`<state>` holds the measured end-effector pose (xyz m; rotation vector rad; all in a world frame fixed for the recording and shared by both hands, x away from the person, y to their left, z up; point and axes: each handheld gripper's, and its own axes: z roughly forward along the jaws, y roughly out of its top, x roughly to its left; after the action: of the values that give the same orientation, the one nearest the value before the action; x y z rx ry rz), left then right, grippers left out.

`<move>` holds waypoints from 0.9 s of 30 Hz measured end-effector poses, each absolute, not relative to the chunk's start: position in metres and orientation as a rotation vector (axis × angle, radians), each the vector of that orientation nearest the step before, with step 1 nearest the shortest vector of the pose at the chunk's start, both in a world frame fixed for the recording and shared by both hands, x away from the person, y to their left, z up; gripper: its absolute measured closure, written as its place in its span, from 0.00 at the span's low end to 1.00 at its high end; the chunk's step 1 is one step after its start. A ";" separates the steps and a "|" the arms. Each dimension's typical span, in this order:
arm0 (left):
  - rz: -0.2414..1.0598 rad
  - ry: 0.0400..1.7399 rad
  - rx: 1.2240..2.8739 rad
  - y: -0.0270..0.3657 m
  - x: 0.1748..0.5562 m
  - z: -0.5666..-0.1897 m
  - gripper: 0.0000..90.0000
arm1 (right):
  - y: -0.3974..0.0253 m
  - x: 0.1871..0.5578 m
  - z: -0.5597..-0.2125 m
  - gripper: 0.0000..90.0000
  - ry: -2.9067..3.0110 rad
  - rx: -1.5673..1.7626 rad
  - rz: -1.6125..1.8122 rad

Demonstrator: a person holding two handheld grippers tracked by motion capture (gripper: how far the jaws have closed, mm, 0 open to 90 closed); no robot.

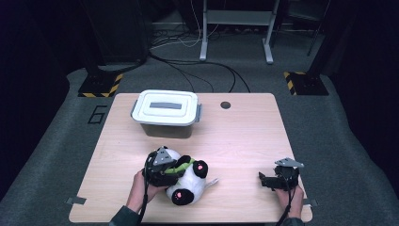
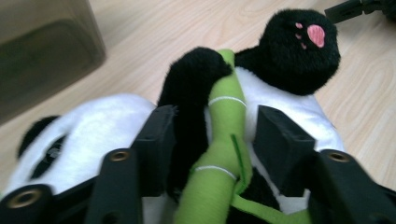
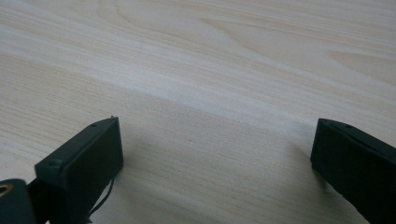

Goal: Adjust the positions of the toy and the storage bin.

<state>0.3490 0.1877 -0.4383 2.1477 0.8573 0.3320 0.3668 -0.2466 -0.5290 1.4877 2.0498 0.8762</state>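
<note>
A soft black and white toy panda with pink paw pads (image 1: 188, 181) lies on the pale wooden worktop (image 1: 244, 141), near the front edge and a bit left of the middle. It holds a fuzzy green bamboo stick (image 2: 223, 140) against its tummy.

The left gripper (image 1: 162, 169) sits right on the panda. In the left gripper view its two black jaws stand on each side of the green stick and one black furry arm (image 2: 191, 93). The jaws are partly spread. The left jaw touches the black arm, but the right jaw looks a little apart from the stick, so the gripper is around them and not squeezing hard yet.

The right gripper (image 1: 277, 179) rests low over the worktop near the front right corner, well apart from the panda. In the right gripper view its jaws are spread wide with bare wood between them.

A white plastic box with a flat lid and grey side clips (image 1: 165, 112) stands at the back of the worktop, behind the panda. Its lid is on, so what is inside cannot be seen.
</note>
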 end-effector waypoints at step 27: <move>0.349 0.766 2.113 0.212 0.342 -0.430 0.84 | -0.247 0.367 -0.529 0.02 2.046 1.492 0.877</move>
<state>0.3421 0.2122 -0.4299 2.1126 0.7659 0.3487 0.3667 -0.2467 -0.5289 1.4921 2.0459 0.8772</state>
